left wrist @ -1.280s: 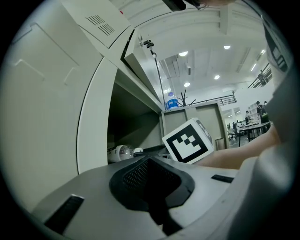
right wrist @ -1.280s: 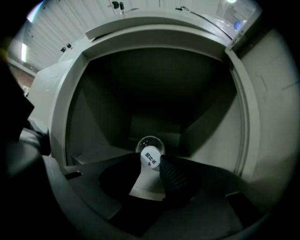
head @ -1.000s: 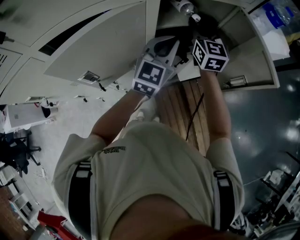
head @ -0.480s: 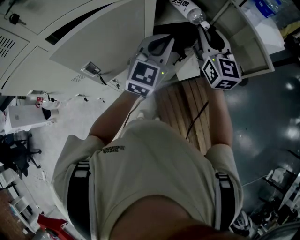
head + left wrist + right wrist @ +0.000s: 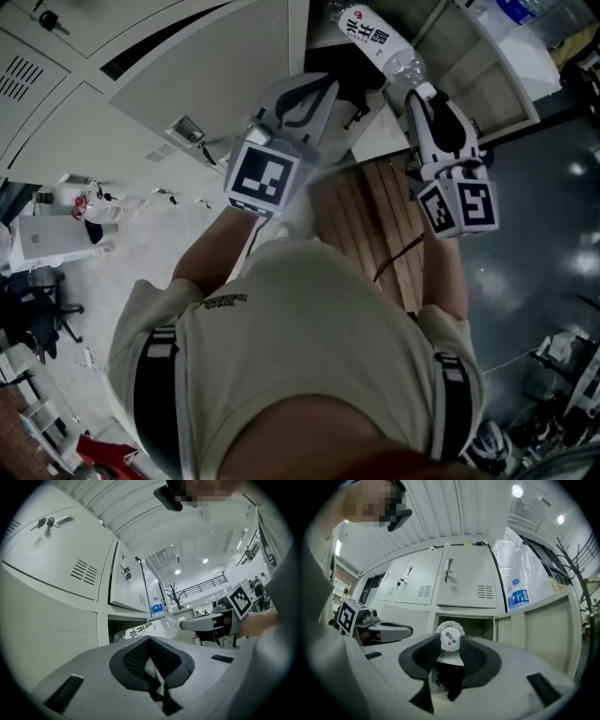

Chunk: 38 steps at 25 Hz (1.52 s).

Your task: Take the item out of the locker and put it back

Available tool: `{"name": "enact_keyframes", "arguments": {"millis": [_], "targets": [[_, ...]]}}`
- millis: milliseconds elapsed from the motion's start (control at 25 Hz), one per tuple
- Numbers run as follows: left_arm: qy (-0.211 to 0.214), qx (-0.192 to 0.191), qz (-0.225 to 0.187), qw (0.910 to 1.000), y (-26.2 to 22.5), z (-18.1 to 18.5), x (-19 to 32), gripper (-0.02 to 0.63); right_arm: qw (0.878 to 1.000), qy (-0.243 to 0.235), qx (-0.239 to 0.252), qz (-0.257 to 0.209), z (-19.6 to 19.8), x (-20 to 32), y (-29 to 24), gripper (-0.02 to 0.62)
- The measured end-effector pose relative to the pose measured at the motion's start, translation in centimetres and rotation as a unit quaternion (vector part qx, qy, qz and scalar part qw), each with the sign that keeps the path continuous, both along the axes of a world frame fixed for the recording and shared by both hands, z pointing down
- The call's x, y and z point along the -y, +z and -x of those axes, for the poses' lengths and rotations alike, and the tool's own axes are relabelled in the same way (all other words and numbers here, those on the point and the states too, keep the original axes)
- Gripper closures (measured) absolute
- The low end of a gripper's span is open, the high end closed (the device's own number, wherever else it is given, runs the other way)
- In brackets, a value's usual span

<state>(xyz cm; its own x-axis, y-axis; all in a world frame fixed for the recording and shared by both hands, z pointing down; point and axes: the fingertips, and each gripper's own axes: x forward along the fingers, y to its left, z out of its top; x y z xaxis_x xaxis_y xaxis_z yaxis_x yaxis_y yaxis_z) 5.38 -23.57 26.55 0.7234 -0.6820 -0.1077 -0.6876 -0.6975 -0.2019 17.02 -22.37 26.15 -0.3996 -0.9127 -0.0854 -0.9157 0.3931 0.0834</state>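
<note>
**Grip.** Your right gripper (image 5: 419,92) has its fingers (image 5: 477,660) clamped on the cap end of the water bottle (image 5: 378,39). The right gripper view shows the cap seated squarely between the pads. Gripping at the neck leaves the whole body free ahead of the fingers, so the base can lead into the opening.

**Position of the item.** The bottle is held in the air, roughly level. Its base points at the open locker compartment (image 5: 464,623), directly ahead. The base is at the mouth of the compartment; whether it crosses the threshold cannot be determined.

**Support side.** Your left gripper (image 5: 305,94) sits just beside the right one, near the open locker door (image 5: 202,89). Its fingers (image 5: 129,660) are together with nothing between them. It is judged to be on standby and carries no load.

**Caution.** A second, blue-labelled bottle (image 5: 518,597) stands behind clear plastic to the right of the compartment. Do not confuse it with the item in hand.
</note>
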Motion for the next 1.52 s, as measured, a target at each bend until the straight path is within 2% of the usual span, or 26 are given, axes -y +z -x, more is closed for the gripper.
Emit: {"name": "enact_keyframes", "arguments": {"millis": [400, 760, 1040, 1360, 1520], "targets": [[0.006, -0.005, 0.024, 0.9997, 2.0, 1.4, -4.0, 0.592, 1.0, -0.004, 0.011, 0.02, 1.5, -5.0, 2.4, 0.465], [0.001, 0.005, 0.056, 0.9984, 5.1, 2.3, -5.6, 0.592, 0.999, -0.006, 0.018, 0.034, 2.0, -6.2, 4.0, 0.463], [0.004, 0.005, 0.051, 0.9987, 4.8, 2.4, -5.2, 0.592, 0.999, -0.003, 0.025, 0.039, 1.7, -6.2, 4.1, 0.465], [0.021, 0.026, 0.046, 0.9984, 5.1, 1.6, -5.5, 0.593, 0.999, -0.002, 0.028, 0.042, 1.4, -6.1, 4.1, 0.463], [0.016, 0.018, 0.048, 0.9986, 5.2, 1.6, -5.3, 0.592, 0.999, 0.001, 0.029, 0.042, 1.2, -6.0, 4.3, 0.465]]}}
